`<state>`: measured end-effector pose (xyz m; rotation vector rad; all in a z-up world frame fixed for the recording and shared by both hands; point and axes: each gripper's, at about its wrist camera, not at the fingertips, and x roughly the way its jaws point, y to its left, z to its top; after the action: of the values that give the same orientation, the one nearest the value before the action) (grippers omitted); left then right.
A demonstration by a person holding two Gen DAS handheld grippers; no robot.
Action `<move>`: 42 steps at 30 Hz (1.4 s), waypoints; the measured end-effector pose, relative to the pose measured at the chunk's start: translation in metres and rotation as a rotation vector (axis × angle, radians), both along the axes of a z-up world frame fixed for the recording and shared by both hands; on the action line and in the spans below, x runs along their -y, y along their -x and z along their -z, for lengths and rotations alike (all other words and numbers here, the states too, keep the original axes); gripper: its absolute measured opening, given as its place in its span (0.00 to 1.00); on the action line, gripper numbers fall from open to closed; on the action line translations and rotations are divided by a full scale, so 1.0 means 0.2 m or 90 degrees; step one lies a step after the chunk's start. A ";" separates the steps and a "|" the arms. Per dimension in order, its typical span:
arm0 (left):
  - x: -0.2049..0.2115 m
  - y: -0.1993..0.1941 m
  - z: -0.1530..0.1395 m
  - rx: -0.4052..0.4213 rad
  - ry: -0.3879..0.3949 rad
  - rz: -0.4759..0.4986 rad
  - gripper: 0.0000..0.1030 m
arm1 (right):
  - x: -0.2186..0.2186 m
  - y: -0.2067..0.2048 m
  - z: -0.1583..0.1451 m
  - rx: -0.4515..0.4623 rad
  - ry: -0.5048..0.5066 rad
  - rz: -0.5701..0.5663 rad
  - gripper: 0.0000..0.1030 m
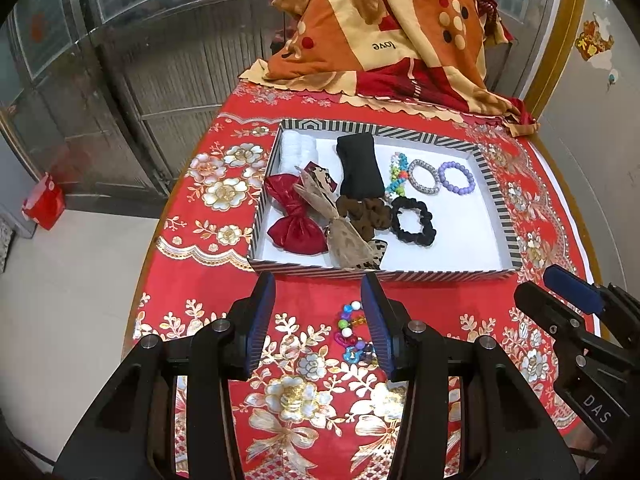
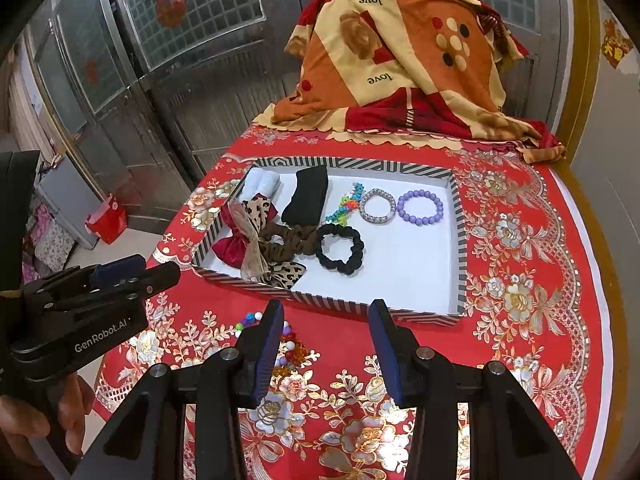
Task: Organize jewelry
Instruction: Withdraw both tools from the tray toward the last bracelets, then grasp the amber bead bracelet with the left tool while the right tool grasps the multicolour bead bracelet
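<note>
A multicoloured bead bracelet (image 1: 354,334) lies on the red tablecloth in front of the striped tray (image 1: 384,274). My left gripper (image 1: 318,292) is open above it, the beads showing just inside its right finger. The tray holds a purple bead bracelet (image 1: 456,178), a silver bracelet (image 1: 424,180), a black scrunchie (image 1: 412,220), a brown scrunchie (image 1: 362,216), a red bow (image 1: 292,220) and other hair pieces. My right gripper (image 2: 326,320) is open and empty before the tray's (image 2: 400,312) front edge. In the right wrist view the bead bracelet (image 2: 290,344) lies partly behind the left finger.
A bundle in patterned orange cloth (image 1: 392,32) sits at the table's far end. The round table edge drops to the floor at left, where a red bag (image 1: 44,204) stands by metal doors. Each gripper shows in the other's view (image 1: 576,296) (image 2: 120,276).
</note>
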<state>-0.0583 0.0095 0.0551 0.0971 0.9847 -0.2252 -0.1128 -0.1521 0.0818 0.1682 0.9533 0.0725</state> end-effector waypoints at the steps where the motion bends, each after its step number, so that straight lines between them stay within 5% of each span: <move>1: 0.01 0.00 0.00 0.000 -0.001 0.000 0.42 | 0.00 0.00 0.00 0.000 0.000 0.000 0.41; 18: 0.04 0.02 0.06 -0.024 -0.012 0.000 0.43 | 0.02 0.01 0.07 -0.027 -0.004 -0.016 0.41; 29: -0.18 -0.05 0.21 -0.120 0.032 -0.040 0.43 | -0.04 -0.03 0.23 -0.079 -0.008 -0.069 0.41; 42: -0.18 -0.08 0.38 -0.205 0.072 -0.055 0.43 | -0.16 -0.17 0.45 -0.124 -0.013 -0.147 0.41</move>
<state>-0.0417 0.0461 -0.0204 -0.0881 1.2917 -0.2204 -0.0787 -0.1209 -0.0084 0.0844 1.1632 0.2819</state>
